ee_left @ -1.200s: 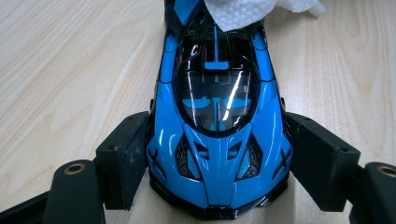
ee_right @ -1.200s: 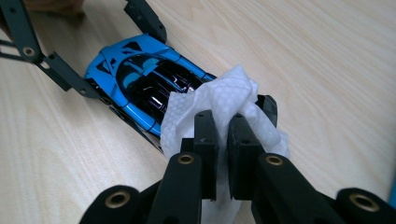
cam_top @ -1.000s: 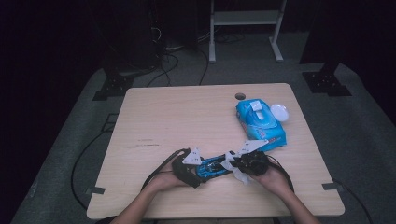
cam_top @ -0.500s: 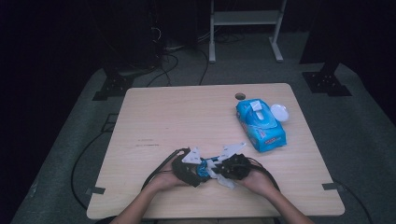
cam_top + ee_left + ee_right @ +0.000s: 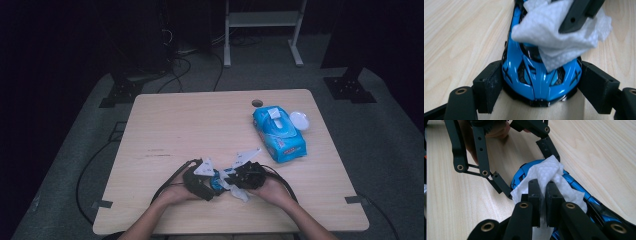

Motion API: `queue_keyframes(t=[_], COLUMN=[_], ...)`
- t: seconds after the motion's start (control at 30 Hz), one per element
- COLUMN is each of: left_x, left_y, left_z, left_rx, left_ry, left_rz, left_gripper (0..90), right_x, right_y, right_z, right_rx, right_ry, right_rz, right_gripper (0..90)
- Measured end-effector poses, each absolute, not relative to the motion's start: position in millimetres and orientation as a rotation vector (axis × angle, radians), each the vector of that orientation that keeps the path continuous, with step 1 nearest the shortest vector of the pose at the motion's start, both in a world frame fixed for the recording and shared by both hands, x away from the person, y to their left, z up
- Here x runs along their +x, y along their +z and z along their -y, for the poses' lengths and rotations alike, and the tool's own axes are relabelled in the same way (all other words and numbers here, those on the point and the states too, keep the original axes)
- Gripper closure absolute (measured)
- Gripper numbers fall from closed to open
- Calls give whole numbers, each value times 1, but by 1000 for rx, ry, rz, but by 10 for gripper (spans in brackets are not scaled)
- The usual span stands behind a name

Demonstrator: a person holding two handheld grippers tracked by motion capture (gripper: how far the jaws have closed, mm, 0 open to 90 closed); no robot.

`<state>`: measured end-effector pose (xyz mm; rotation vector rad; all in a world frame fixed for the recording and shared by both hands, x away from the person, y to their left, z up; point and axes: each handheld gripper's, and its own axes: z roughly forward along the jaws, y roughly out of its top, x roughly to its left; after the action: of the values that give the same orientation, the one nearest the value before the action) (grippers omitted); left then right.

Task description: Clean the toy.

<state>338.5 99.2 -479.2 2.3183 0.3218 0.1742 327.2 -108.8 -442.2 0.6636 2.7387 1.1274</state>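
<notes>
Clamping blue car (image 5: 540,82) by its sides in left gripper (image 5: 539,87); pinching white wipe (image 5: 544,176) in right gripper (image 5: 543,195), pressing it on car's roof; wipes pack (image 5: 278,132) lying at two o'clock.

table (image 5: 170,125): light wood | on it: blue toy car (image 5: 218,181), wipes pack (image 5: 278,133), white lid (image 5: 299,120)
</notes>
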Motion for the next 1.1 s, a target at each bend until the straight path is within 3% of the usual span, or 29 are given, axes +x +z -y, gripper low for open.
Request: queue_keyframes(t=[0.47, 0.73, 0.93, 1.1], left_x=[339, 339, 339, 339], left_y=[-481, -481, -481, -481], left_z=[-98, -97, -97, -97], left_rx=[2299, 2293, 2297, 2293], left_ry=[163, 165, 160, 166], left_rz=[-339, -342, -352, -352], left_gripper=[237, 236, 236, 236], right_x=[334, 344, 340, 344], right_y=[-450, -442, -449, -446], right_z=[69, 90, 68, 78], right_rx=[624, 722, 619, 625], right_ry=[1141, 1118, 1100, 1079], right_rz=[-2842, -2731, -2735, -2690], right_gripper=[845, 847, 845, 846])
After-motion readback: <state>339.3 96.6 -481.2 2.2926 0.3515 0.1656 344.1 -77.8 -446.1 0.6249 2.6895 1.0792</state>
